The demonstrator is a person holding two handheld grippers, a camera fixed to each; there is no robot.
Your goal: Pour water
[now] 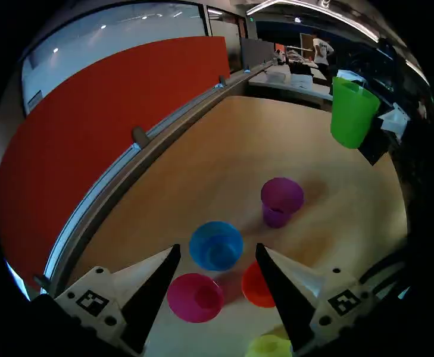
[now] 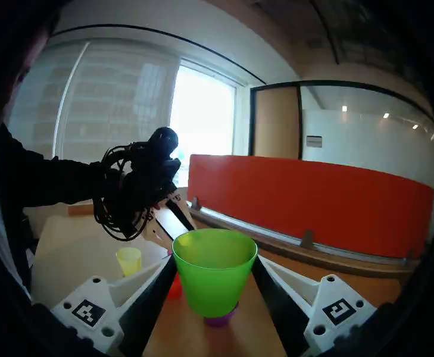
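The green cup [image 1: 352, 113] is hanging in the upper right of the left gripper view, well above the wooden table [image 1: 228, 143] and upright. Lower in the frame, the left gripper [image 1: 217, 246] is hovering with its jaws spread wide and nothing between them. Under it the blue cup [image 1: 215, 245], magenta cup [image 1: 194, 296] and orange cup [image 1: 257, 285] are sitting close together, with the purple cup [image 1: 281, 201] a little apart toward the centre and a yellow cup [image 1: 269, 346] at the bottom edge.

In the right gripper view, the right gripper [image 2: 214, 262] is clamping the green cup at frame centre, one finger on each side, rim level. The purple cup is peeking out just beneath it. I cannot tell whether there is water inside. To pour well, I would say the cup needs to be centred over the receiving cup, brought low, and tipped slowly, with the grip firm enough that it is not slipping.
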